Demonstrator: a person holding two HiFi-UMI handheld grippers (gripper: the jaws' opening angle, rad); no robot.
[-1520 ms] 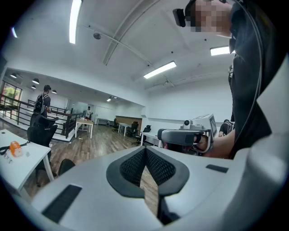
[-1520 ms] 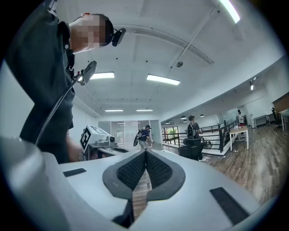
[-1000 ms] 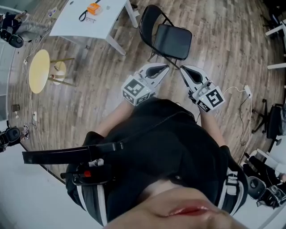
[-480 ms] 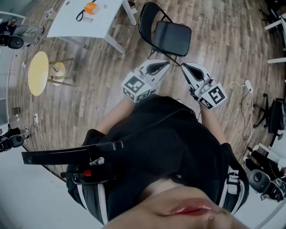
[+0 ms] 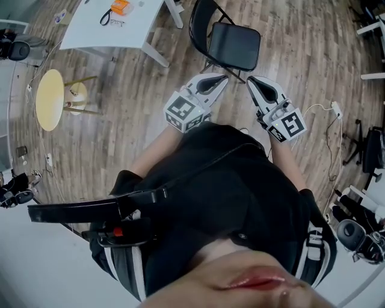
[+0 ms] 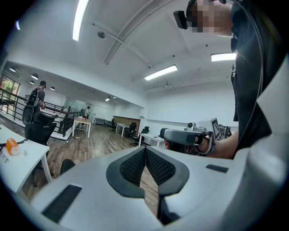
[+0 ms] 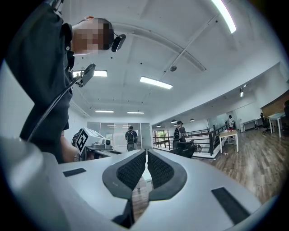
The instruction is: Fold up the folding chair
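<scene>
The black folding chair [image 5: 227, 43] stands unfolded on the wooden floor at the top of the head view, its seat [image 5: 234, 47] flat and its back [image 5: 201, 21] to the left. My left gripper [image 5: 224, 79] is shut and empty, with its tips just short of the seat's near edge. My right gripper [image 5: 251, 80] is shut and empty too, beside it and also close to that edge. Neither touches the chair. In the left gripper view the pads [image 6: 135, 164] meet, with the right gripper [image 6: 186, 136] off to the right. The right gripper view shows closed pads [image 7: 133, 169].
A white table [image 5: 129, 30] with an orange object [image 5: 122, 7] stands to the left of the chair. A yellow round stool [image 5: 49, 99] is further left. A white cable and plug [image 5: 335, 110] lie on the floor at right, near dark office chairs [image 5: 370, 153].
Both grippers have edged forward toward the chair, which now sits slightly nearer their tips. Their jaws have stayed shut.
</scene>
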